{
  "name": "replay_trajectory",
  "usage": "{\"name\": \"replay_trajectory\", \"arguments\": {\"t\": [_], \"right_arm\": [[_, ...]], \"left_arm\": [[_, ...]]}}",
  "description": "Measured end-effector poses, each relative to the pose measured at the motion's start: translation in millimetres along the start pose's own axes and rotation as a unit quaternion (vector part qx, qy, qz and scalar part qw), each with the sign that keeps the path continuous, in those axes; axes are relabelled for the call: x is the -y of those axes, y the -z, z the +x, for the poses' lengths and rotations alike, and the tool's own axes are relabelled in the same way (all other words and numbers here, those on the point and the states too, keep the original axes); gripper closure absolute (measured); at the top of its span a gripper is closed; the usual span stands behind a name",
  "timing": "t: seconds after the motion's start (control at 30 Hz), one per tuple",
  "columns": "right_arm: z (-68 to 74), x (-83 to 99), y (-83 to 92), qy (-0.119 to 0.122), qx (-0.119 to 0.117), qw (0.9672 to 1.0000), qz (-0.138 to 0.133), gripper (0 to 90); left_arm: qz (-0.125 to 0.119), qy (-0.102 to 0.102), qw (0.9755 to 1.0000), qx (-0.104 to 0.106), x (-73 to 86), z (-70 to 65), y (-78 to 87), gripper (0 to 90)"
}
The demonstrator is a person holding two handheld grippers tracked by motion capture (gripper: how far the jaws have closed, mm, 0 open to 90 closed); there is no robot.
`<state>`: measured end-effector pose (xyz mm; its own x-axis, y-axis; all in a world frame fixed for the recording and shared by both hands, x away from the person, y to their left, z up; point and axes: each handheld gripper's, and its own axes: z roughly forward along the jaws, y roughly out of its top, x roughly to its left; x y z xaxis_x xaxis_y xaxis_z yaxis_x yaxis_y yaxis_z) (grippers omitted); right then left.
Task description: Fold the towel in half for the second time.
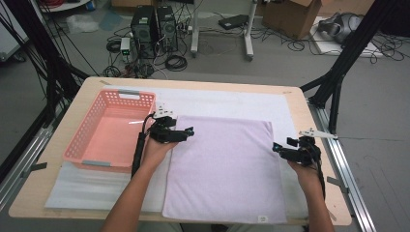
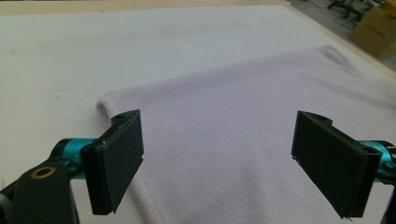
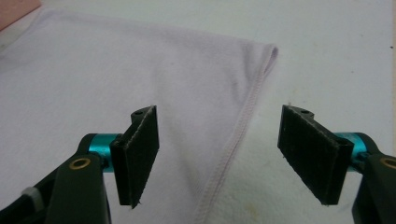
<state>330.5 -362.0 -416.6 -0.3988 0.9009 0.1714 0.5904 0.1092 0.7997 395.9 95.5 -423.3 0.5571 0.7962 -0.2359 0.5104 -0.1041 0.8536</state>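
A pale lilac towel [image 1: 225, 169] is laid flat on the white mat [image 1: 232, 104] covering the table [image 1: 297, 111], right of the pink basket [image 1: 109, 130]. The left gripper [image 1: 186, 133] is held over the towel's far left corner, its jaws spread wide with nothing pinched; the hem is seen below and between them. The right gripper [image 1: 276, 147] is held at the towel's right edge, jaws apart, the stitched hem running between them untouched.
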Motion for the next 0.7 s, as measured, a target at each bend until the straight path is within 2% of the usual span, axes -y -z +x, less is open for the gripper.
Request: {"name": "replay_trajectory", "arguments": {"t": [0.03, 0.1, 0.13, 0.2, 0.23, 0.3, 0.33, 0.47, 0.53, 0.6, 0.63, 0.7], "right_arm": [[0.0, 0.0, 0.0, 0.000, 0.000, 1.0000, 0.000, 28.4], [-4.4, -2.8, -4.8, -0.005, 0.005, 1.0000, 0.003, 28.7], [-9.1, -4.1, -12.5, -0.015, 0.010, 0.9998, 0.009, 28.6], [-10.5, -4.6, -15.9, -0.017, 0.014, 0.9996, 0.014, 28.7], [-13.7, -5.7, -24.5, -0.025, 0.024, 0.9991, 0.025, 28.7], [-15.0, -6.2, -27.9, -0.030, 0.025, 0.9989, 0.027, 28.7], [-17.3, -7.7, -34.7, -0.035, 0.025, 0.9984, 0.036, 28.7], [-20.0, -10.7, -45.0, -0.037, 0.031, 0.9975, 0.051, 29.0], [-21.7, -13.9, -54.3, -0.034, 0.035, 0.9972, 0.057, 30.7], [-21.9, -14.4, -56.4, -0.037, 0.035, 0.9970, 0.058, 31.4], [-21.4, -15.6, -62.6, -0.037, 0.042, 0.9963, 0.066, 31.8], [-20.3, -17.2, -64.3, -0.033, 0.049, 0.9962, 0.064, 33.1]], "left_arm": [[0.000, 0.000, 1.0000, 0.000, 0.0, 0.0, 0.0, 17.4], [0.010, 0.001, 0.9998, -0.016, 0.2, 4.1, -5.9, 17.5], [0.017, 0.008, 0.9994, -0.028, 1.2, 8.5, -13.0, 19.4], [0.026, 0.011, 0.9991, -0.033, 1.5, 10.6, -17.0, 21.3], [0.037, 0.015, 0.9982, -0.044, 2.9, 13.3, -24.5, 24.0], [0.042, 0.014, 0.9977, -0.051, 4.0, 14.9, -27.7, 24.2], [0.050, 0.023, 0.9962, -0.067, 7.2, 20.9, -32.3, 24.6], [0.046, 0.030, 0.9952, -0.081, 7.3, 25.4, -34.8, 25.9], [0.063, 0.013, 0.9941, -0.088, 4.9, 24.9, -37.9, 27.1], [0.067, 0.002, 0.9933, -0.094, 4.2, 24.5, -39.2, 28.2], [0.071, -0.009, 0.9928, -0.096, 4.4, 24.5, -39.1, 32.6], [0.077, -0.033, 0.9911, -0.104, 5.0, 22.7, -39.1, 34.3]]}}
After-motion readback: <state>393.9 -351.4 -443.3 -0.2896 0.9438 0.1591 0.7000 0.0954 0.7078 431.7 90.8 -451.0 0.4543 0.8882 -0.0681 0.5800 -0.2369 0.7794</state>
